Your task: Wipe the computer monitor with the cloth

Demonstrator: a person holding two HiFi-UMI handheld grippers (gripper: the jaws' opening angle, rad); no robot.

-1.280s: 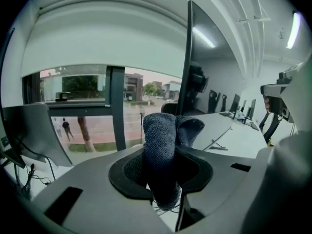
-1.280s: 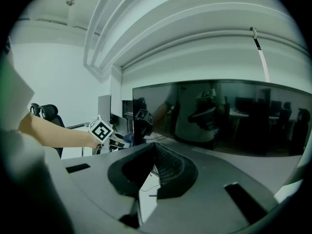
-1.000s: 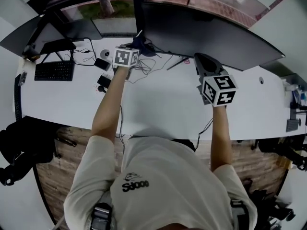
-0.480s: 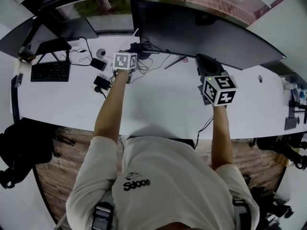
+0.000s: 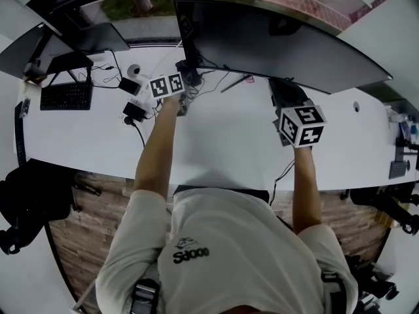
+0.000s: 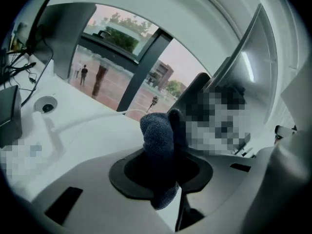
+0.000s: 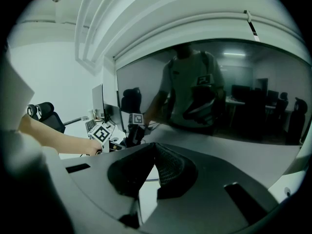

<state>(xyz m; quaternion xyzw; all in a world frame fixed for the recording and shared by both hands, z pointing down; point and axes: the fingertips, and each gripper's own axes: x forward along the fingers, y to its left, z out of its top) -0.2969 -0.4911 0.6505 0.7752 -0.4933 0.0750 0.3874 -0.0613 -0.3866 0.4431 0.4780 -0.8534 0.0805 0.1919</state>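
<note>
Dark blue cloth [image 6: 157, 130] stands bunched between the jaws of the left gripper [image 6: 163, 172], which are clamped tight on it. That gripper reaches to the back edge of the white desk [image 5: 216, 142], below the left end of the wide curved monitor [image 5: 288, 48], with a dark stand post [image 6: 192, 89] right behind the cloth. Whether the cloth touches the screen cannot be told. Tangled cables [image 5: 213, 82] lie on the desk just beside this gripper. The right gripper [image 7: 155, 152] has its jaws closed tip to tip with nothing between them. It points at the dark screen, which reflects the person. A keyboard [image 5: 63, 95] lies near the desk's left end, well apart.
</note>
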